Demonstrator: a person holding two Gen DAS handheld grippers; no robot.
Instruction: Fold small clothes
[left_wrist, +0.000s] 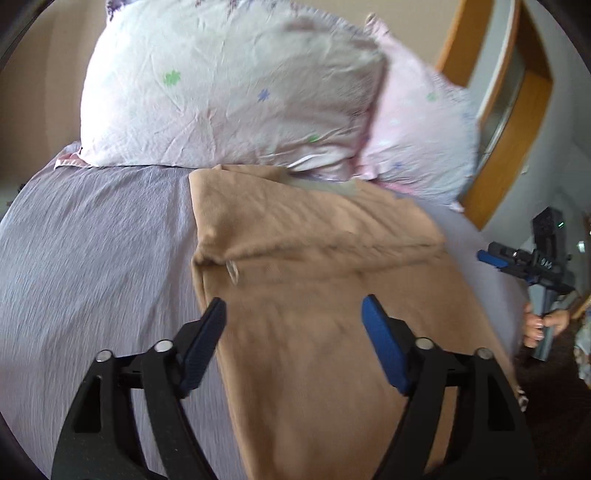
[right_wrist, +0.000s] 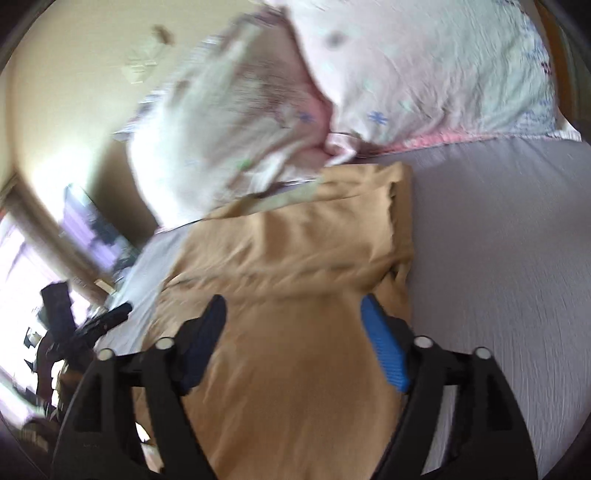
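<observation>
A tan garment lies spread on the lilac bed sheet, its far end folded back over itself as a thick band below the pillows. My left gripper is open and empty, hovering above the garment's near half. My right gripper is open and empty too, above the same tan garment from the opposite side. The right gripper also shows in the left wrist view, held in a hand off the bed's right edge. The left gripper shows blurred in the right wrist view.
Two floral pillows lie at the head of the bed, touching the garment's far end. A wooden door stands to the right of the bed. The bed sheet stretches beside the garment.
</observation>
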